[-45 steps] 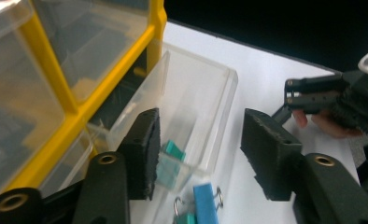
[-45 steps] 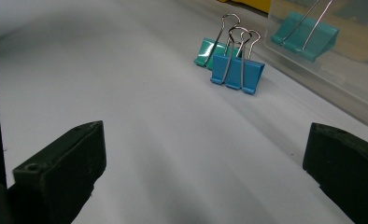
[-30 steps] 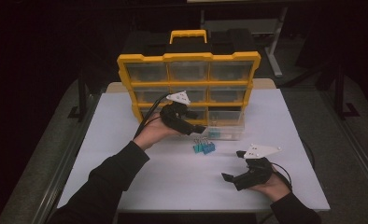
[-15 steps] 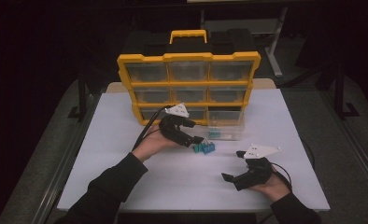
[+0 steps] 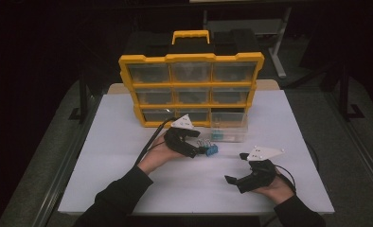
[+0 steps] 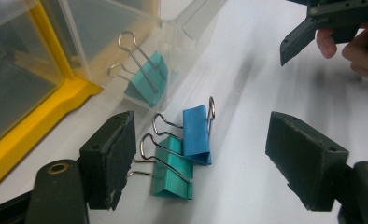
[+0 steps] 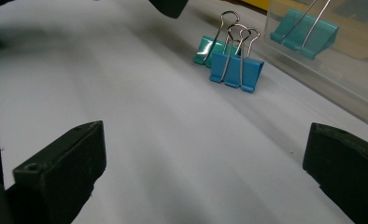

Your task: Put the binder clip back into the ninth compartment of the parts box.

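while my left gripper (image 6: 198, 156) hangs low over the white table (image 5: 104, 165), its jaws have just been opening and now stand wide apart, gripping nothing. between them lie two binder clips: a teal binder clip (image 6: 173, 172) flat on the table just beside my left-hand pad, and a blue binder clip (image 6: 197, 135) touching it, standing on its edge with its wire handles up. from above, this pair sits near the middle of the table, just in front of a clear drawer (image 5: 228, 127) pulled out of the yellow organizer (image 5: 191, 90) at the far edge. inside that drawer, behind its clear wall, rests a third teal clip (image 6: 147, 79). my right gripper (image 7: 203, 172) rests near the table's near right corner, well apart from the clips, its jaws spread wide with only bare table between them; it looks across at the blue clip and the teal one behind it.
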A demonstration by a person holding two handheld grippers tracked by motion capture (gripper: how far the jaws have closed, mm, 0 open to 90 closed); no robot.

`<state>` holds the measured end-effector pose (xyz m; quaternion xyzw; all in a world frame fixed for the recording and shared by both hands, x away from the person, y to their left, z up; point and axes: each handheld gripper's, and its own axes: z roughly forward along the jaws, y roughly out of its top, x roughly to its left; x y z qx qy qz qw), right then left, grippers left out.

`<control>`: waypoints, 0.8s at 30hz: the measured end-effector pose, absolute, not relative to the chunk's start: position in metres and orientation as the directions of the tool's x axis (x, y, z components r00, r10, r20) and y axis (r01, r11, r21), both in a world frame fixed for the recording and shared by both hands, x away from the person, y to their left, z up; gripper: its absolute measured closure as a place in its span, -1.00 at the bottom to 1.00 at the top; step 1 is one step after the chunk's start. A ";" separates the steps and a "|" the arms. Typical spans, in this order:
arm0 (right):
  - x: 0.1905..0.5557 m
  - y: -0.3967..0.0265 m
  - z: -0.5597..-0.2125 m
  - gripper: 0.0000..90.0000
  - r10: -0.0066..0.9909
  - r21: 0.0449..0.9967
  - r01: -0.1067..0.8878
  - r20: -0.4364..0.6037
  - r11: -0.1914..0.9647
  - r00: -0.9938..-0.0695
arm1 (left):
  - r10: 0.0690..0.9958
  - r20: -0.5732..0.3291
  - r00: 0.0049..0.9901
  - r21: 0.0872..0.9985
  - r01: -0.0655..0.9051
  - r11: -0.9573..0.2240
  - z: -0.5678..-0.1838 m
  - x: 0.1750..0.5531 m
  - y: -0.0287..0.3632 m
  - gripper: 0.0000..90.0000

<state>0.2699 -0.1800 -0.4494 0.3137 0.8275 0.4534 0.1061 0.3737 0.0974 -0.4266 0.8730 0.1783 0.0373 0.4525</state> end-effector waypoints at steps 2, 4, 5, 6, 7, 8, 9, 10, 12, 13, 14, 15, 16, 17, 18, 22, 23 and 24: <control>0.270 -0.180 -0.449 -1.00 0.615 0.816 0.423 0.108 0.393 -0.781 | 0.349 -0.084 0.934 0.806 0.270 -0.528 -0.429 0.373 0.096 -0.43; 0.270 -0.180 -0.449 -1.00 0.614 0.816 0.421 0.106 0.395 -0.782 | 0.346 -0.088 0.934 0.808 0.270 -0.523 -0.433 0.373 0.093 -0.39; 0.270 -0.180 -0.450 -1.00 0.613 0.816 0.421 0.107 0.395 -0.782 | 0.343 -0.084 0.935 0.808 0.265 -0.526 -0.434 0.373 0.092 -0.37; 0.270 -0.180 -0.450 -1.00 0.614 0.816 0.422 0.107 0.395 -0.782 | 0.342 -0.082 0.936 0.809 0.263 -0.525 -0.435 0.373 0.091 -0.35; 0.270 -0.180 -0.450 -1.00 0.614 0.816 0.421 0.106 0.395 -0.782 | 0.342 -0.085 0.936 0.810 0.265 -0.523 -0.435 0.373 0.090 -0.32; 0.270 -0.179 -0.450 -1.00 0.614 0.816 0.422 0.107 0.395 -0.782 | 0.342 -0.086 0.936 0.812 0.264 -0.520 -0.436 0.373 0.089 -0.28; 0.270 -0.179 -0.450 -1.00 0.614 0.816 0.422 0.107 0.396 -0.782 | 0.339 -0.080 0.937 0.815 0.257 -0.519 -0.436 0.372 0.088 -0.26; 0.270 -0.179 -0.450 -1.00 0.614 0.816 0.422 0.107 0.396 -0.782 | 0.335 -0.077 0.939 0.817 0.252 -0.519 -0.436 0.372 0.087 -0.22; 0.270 -0.179 -0.450 -1.00 0.614 0.816 0.422 0.107 0.395 -0.782 | 0.334 -0.080 0.939 0.819 0.252 -0.515 -0.436 0.371 0.085 -0.14; 0.270 -0.179 -0.450 -1.00 0.614 0.815 0.423 0.108 0.395 -0.782 | 0.329 -0.078 0.941 0.819 0.249 -0.518 -0.437 0.372 0.084 -0.12; 0.270 -0.179 -0.450 -1.00 0.614 0.815 0.424 0.109 0.395 -0.782 | 0.325 -0.080 0.942 0.817 0.248 -0.520 -0.437 0.371 0.083 -0.08; 0.270 -0.179 -0.450 -1.00 0.615 0.815 0.425 0.110 0.394 -0.781 | 0.323 -0.079 0.943 0.817 0.246 -0.521 -0.438 0.371 0.081 -0.04; 0.270 -0.179 -0.450 -1.00 0.615 0.815 0.425 0.110 0.394 -0.781 | 0.320 -0.078 0.944 0.817 0.244 -0.523 -0.438 0.371 0.080 -0.01; 0.270 -0.179 -0.450 -1.00 0.615 0.815 0.425 0.110 0.394 -0.781 | 0.316 -0.077 0.946 0.814 0.243 -0.527 -0.439 0.371 0.079 0.03; 0.270 -0.179 -0.450 -1.00 0.615 0.815 0.425 0.110 0.394 -0.781 | 0.316 -0.076 0.946 0.815 0.241 -0.526 -0.439 0.371 0.078 0.06; 0.270 -0.179 -0.450 -1.00 0.615 0.815 0.425 0.111 0.394 -0.781 | 0.320 -0.069 0.945 0.814 0.239 -0.529 -0.442 0.371 0.075 0.18; 0.270 -0.179 -0.450 -1.00 0.615 0.815 0.425 0.110 0.394 -0.781 | 0.321 -0.070 0.945 0.814 0.240 -0.529 -0.442 0.371 0.075 0.21; 0.270 -0.179 -0.450 -1.00 0.614 0.815 0.425 0.110 0.394 -0.781 | 0.324 -0.070 0.943 0.814 0.242 -0.528 -0.442 0.371 0.074 0.24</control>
